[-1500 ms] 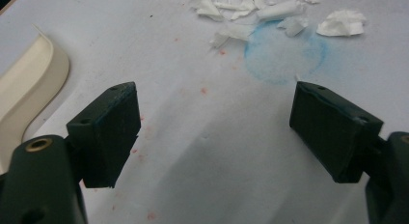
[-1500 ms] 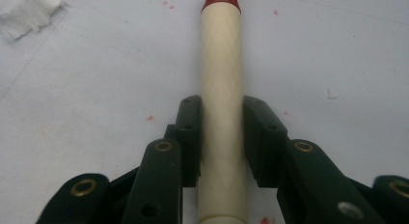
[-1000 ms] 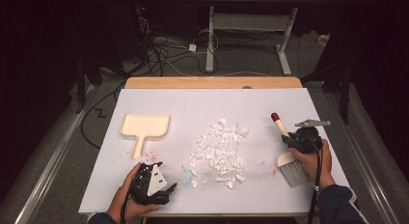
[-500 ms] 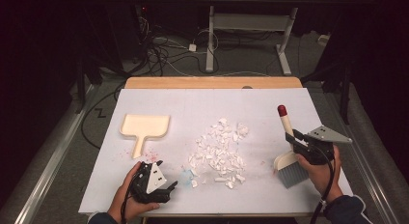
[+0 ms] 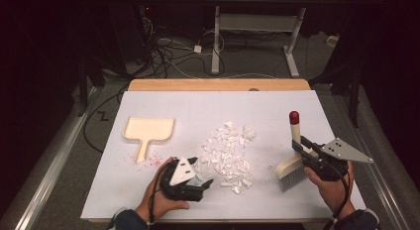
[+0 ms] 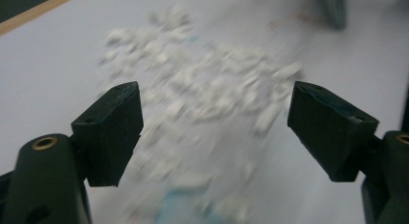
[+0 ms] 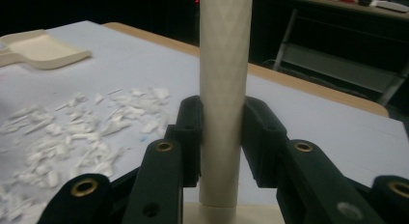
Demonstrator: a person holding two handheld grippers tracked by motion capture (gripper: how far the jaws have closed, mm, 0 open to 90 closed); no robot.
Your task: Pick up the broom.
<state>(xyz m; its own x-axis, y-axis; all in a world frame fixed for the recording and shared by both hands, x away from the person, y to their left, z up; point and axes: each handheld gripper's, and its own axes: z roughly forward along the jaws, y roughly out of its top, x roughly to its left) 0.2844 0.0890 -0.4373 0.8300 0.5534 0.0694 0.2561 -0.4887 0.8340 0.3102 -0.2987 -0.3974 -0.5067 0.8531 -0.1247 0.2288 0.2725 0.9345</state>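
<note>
Right gripper [image 5: 299, 146] clamps brush [image 5: 293, 163] — bristles seemingly down.

Bright white surface, dark room around it

From the high view the white sheet-covered surface [image 5: 257, 116] is evenly lit from above with soft, short shadows, while the floor and background sink into near black. In the left gripper view the heap of white torn scraps [image 6: 202, 103] is smeared and out of focus, the black claw pads sharper. The right gripper view is crisp up close on the cream textured brush handle [image 7: 224, 89], softening with distance.
</note>
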